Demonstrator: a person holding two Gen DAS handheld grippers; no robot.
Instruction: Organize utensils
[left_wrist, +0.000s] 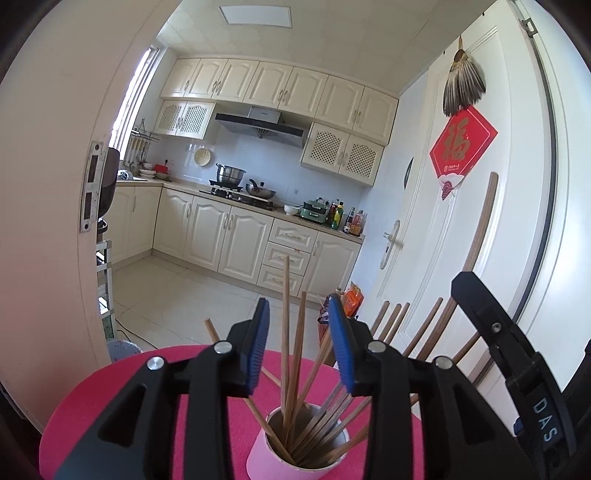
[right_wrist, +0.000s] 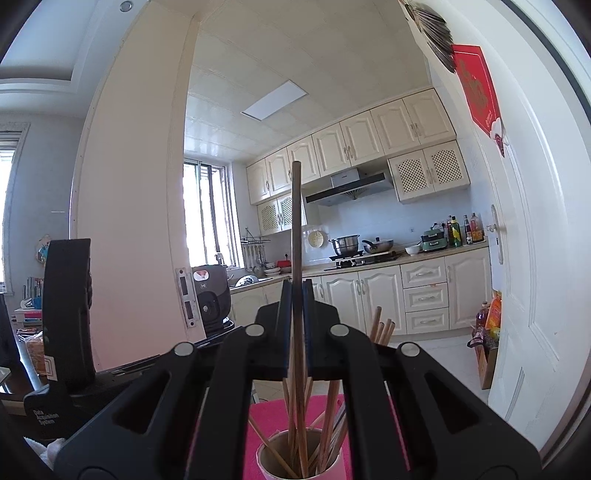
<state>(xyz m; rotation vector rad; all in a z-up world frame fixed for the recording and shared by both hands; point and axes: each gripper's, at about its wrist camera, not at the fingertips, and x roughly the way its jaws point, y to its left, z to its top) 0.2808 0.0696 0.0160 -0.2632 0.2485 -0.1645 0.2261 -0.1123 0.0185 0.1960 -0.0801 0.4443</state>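
— Two grippers were up over the pink cup (left_wrist: 295, 448), right?

— Yes. That cup stood on the round pink table (left_wrist: 92, 398), and it was full of wooden chopsticks (left_wrist: 321, 417). They leaned every which way, mostly out to the right side.

— What was the left gripper (left_wrist: 300, 343) doing?

— Its blue pads (left_wrist: 258, 345) were wide apart. Nothing was between them but air — a few sticks poked up in the gap behind, and the pads did not touch them.

— And the right gripper (right_wrist: 296, 325)?

— It was squeezed tight on one dark chopstick (right_wrist: 296, 221). That stick stood almost straight up. Its top was high above the pads, and its bottom end went down inside the cup (right_wrist: 299, 461), in with the other sticks.

— Could you see the right gripper from the left side?

— Only a black piece of it, at the right edge of the left view. Its tip was hidden from there.

— What was behind all that?

— Some brown chair slats (left_wrist: 421, 328) were just past the table. Farther back was a kitchen with cream cabinets (left_wrist: 229, 232), a silver pot (left_wrist: 229, 173) on the stove, and a white door (left_wrist: 491, 229) with a red sign (left_wrist: 461, 144) on it.
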